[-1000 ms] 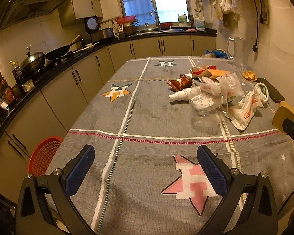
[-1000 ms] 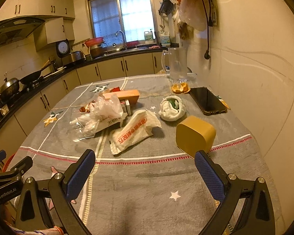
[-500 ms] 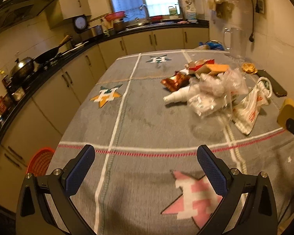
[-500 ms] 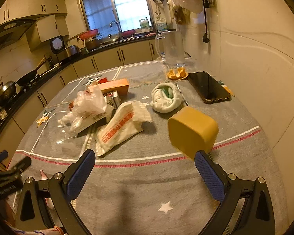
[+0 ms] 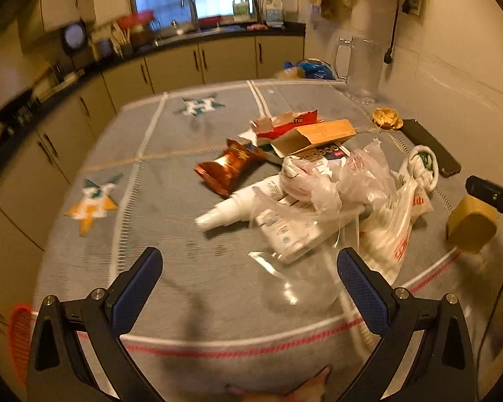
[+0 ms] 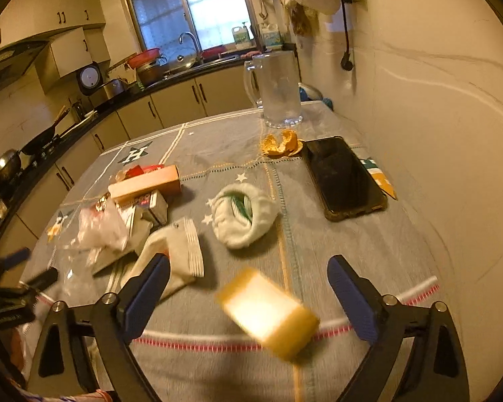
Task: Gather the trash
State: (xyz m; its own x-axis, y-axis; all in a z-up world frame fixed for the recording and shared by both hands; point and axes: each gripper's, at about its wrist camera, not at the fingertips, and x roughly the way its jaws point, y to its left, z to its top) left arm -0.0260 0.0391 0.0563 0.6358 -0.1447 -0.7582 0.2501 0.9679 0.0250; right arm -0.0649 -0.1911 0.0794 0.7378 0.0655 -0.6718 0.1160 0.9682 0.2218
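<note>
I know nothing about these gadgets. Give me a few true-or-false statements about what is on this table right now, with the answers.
1. The right gripper is open, with the yellow block lying between its fingers. True.
2. The left gripper is clamped on the white bottle. False: it is open and holds nothing; the bottle lies on the tablecloth ahead of it.
3. The glass mug stands upright beyond the orange peel. True.
4. The black phone sits on top of the cardboard box. False: it lies flat on the cloth near the wall, apart from the box.
5. The copper snack wrapper lies in the trash pile. True.
</note>
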